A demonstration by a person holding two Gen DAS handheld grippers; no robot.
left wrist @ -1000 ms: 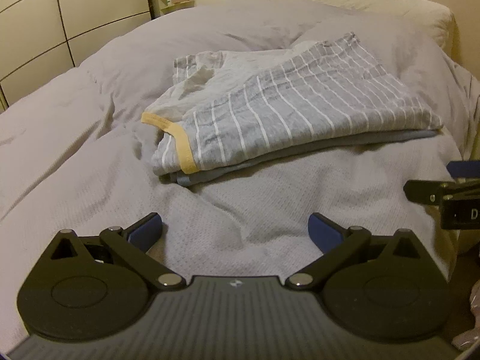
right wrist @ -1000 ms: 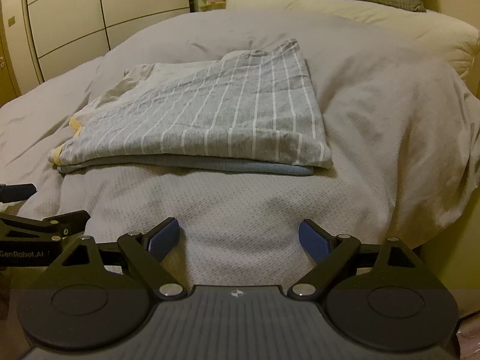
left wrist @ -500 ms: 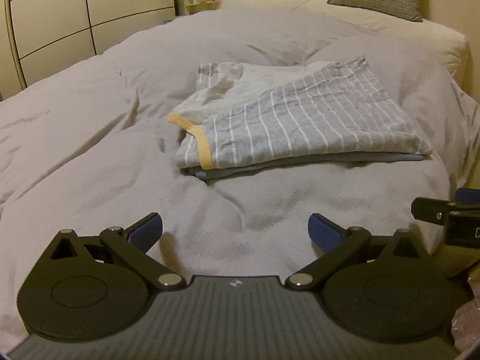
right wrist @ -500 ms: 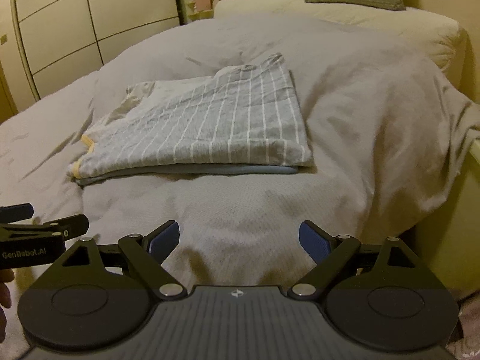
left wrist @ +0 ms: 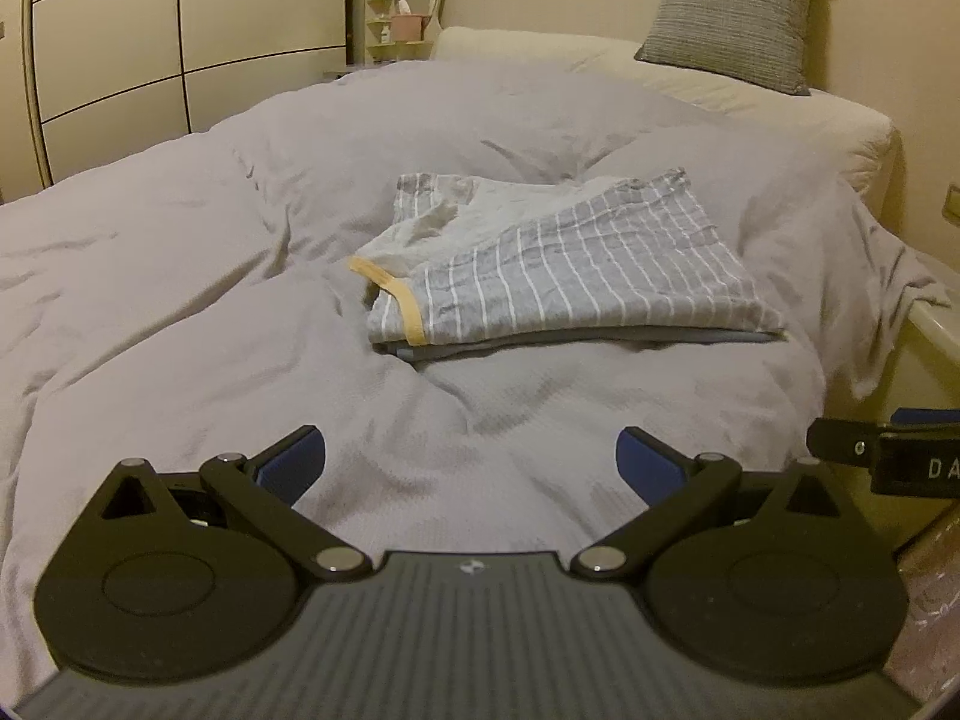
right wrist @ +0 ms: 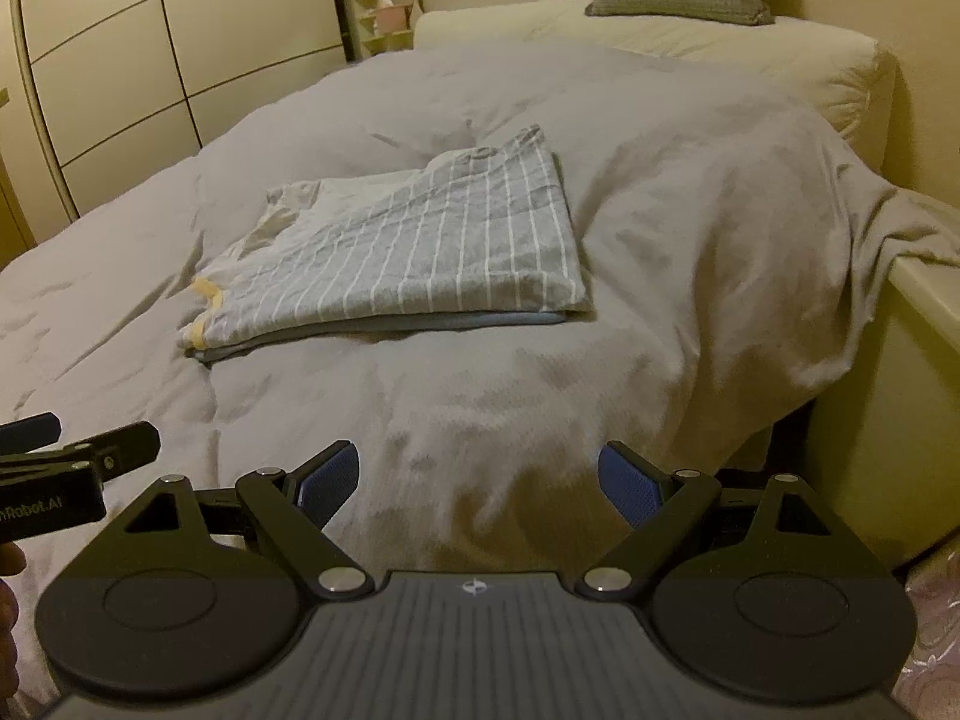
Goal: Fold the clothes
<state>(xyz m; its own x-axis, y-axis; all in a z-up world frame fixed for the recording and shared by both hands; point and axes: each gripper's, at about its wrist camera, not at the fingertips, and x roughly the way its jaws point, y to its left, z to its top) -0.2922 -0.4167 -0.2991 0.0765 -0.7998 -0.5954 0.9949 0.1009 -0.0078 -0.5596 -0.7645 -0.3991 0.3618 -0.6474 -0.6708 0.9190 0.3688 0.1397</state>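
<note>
Where the left wrist view looks along the bed, the left gripper [left wrist: 471, 462] hangs over the near part of a wrinkled pale grey duvet [left wrist: 180, 300], its blue-padded jaws set wide apart and holding nothing. A folded grey garment with thin white stripes and a yellow trimmed edge [left wrist: 570, 276] lies flat on the duvet toward the bed's right edge, well apart from the gripper. A grey woven cushion [left wrist: 735, 12] rests at the head of the bed on a cream mattress [left wrist: 750, 102]. Part of the right gripper [left wrist: 888, 456] enters at the right border.

As seen from the right wrist, the right gripper [right wrist: 479, 483] is over the duvet [right wrist: 690, 210] at the bed's near edge, its jaws likewise wide apart and empty. The folded striped garment [right wrist: 456, 258] lies ahead and to the left, its yellow trim at the left corner. Beige wardrobe panels [right wrist: 150, 48] stand beyond the bed's left edge. The left gripper [right wrist: 72, 462] shows at the left border.
</note>
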